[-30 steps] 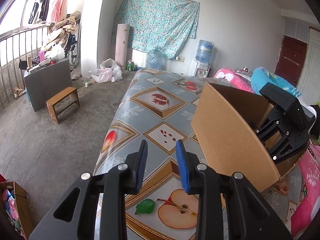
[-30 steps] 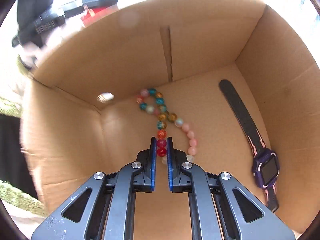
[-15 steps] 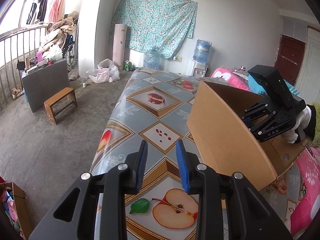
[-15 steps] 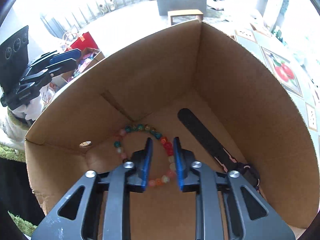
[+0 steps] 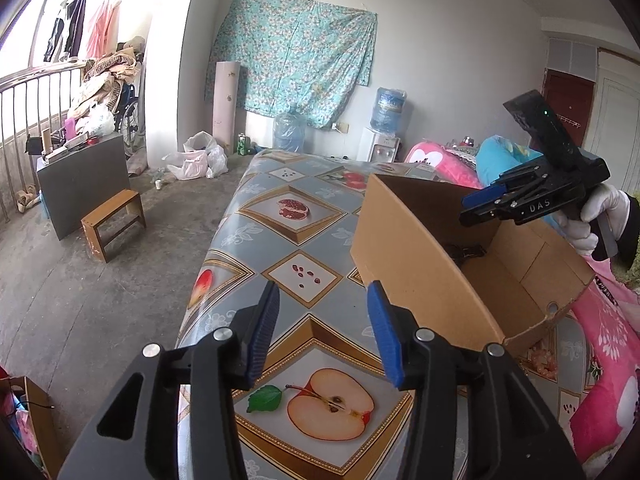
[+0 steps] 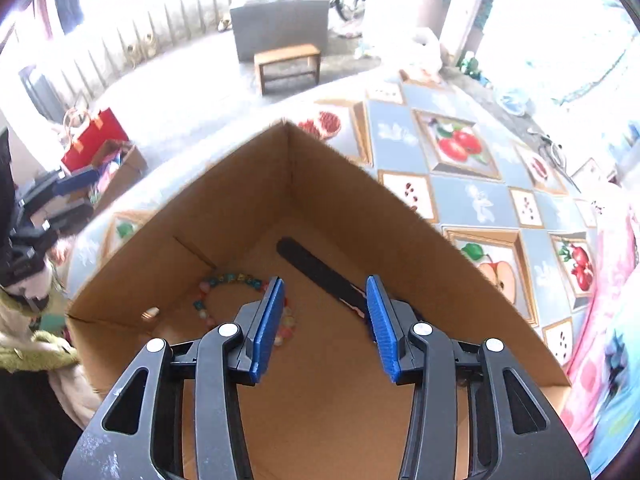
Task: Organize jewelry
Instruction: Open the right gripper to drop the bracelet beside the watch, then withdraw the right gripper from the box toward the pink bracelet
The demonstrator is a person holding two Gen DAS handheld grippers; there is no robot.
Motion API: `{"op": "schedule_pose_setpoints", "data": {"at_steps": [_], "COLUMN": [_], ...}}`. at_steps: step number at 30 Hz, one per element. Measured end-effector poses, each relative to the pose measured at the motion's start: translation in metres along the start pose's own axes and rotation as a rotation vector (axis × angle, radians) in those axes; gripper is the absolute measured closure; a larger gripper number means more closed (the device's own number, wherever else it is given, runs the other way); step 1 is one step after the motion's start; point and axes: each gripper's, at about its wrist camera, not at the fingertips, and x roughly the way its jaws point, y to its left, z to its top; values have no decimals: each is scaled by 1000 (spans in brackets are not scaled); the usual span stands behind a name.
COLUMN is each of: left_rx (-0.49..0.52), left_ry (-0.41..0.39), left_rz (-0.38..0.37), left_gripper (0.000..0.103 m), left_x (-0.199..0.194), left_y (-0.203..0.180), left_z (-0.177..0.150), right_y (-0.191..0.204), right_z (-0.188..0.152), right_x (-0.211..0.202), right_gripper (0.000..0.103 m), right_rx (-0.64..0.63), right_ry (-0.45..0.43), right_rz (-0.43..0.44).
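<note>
Right gripper [image 6: 326, 320]: blue pads apart and empty above the cardboard box [image 6: 224, 200]; its jaws have just been opening, with nothing between them.
Left gripper [image 5: 322, 334]: jaws likewise just opened and holding nothing, poised over the fruit-print table [image 5: 280, 240], the box wall at its 2 o'clock.
Bead bracelet [image 6: 230, 280]: lies loose on the box floor at 11 o'clock from the right claw, partly masked by the left-side pad.
Watch [image 6: 316, 270]: black strap runs toward 12 o'clock beside the bracelet; its face is hidden behind the right-side pad.
Box edges: tall walls all round, open on top, one corner at 12 o'clock.
Open room: bare tablecloth stretches beyond the box from 12 to 3 o'clock.
Far side: gloved hand [image 5: 596, 212] grips the right tool above the box rim; floor and wooden stool [image 5: 114, 222] beyond the table edge are glare-washed in the right wrist view.
</note>
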Motion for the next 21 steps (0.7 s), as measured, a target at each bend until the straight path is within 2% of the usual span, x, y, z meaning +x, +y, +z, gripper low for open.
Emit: {"op": "schedule_pose_setpoints", "data": {"at_steps": [2,5,8,10,15,18,21], "left_rx": [16,44,74,95,170,184,221], "left_ry": [-18,-33,-38,-29,38,79,102], "left_rz": [-26,-68,-117,-145,-192,-232,-227], "left_gripper": [49,42,35,32,30,29,28], "left_x": [-11,-26,-38,-41,-34,-33,-34], "left_y": [-8,-23,-41,-54,-89,-104,-116], "left_z": [-2,-6,-12,-18,-30,-38,-47], "right_y": [6,15,23,40,73,84,96], "right_z": [-8,-29,-64,-78,-125,-166,-199], "right_x": [-37,-90,-128,-135,-130,-123,-103], "right_gripper": [45,40,33,28,27,25,25], "right_rx": [68,185,308,363,456,586,695], "right_ry": [-102,-229,-336,-373,-403,-429,-406], "right_rz": [-4,-22,-43,-54,-230,-220,-232]}}
